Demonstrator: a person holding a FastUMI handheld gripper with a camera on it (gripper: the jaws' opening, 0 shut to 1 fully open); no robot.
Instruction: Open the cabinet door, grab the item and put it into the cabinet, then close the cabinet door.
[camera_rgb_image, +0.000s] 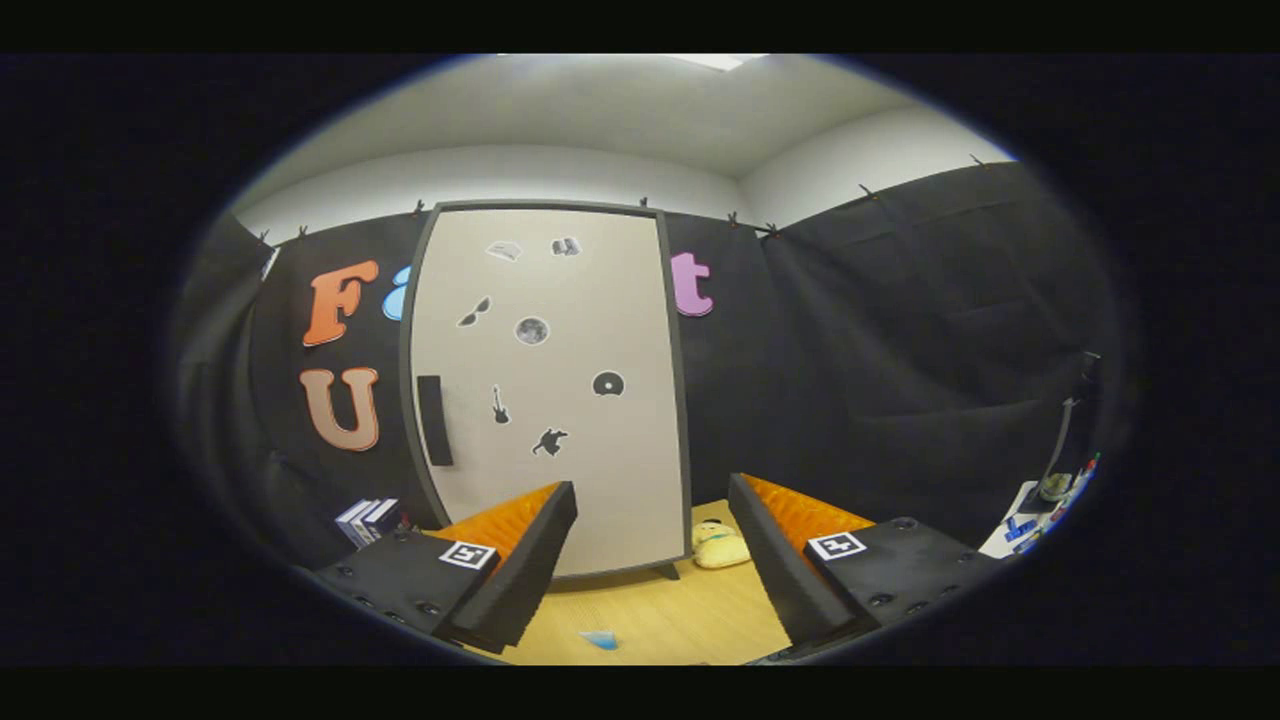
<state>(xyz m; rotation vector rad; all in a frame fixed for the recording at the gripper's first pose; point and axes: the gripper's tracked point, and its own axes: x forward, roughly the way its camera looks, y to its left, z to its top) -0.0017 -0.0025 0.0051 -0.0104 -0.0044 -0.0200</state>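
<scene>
1. One door, shut, fronts the cabinet straight ahead of the gripper; its black handle is a vertical bar near the door's left edge, so hinges are probably on the right.
2. Door stands upright, long axis vertical, face toward the camera. Looks like a stiff, light panel; best hold is likely the handle, pinched across its narrow width and pulled in an arc.
3. Gripper hangs in the air with fingers spread wide, nothing between them, well short of the door.
4. Yellow plush toy, likely the item, lies on the wooden table just beside the cabinet's lower right corner, beyond the fingers, seen in the gap between them.
5. Toy looks soft, light, squashy, not fragile; grab across its middle. Long axis seems roughly left-right; facing unclear.
</scene>
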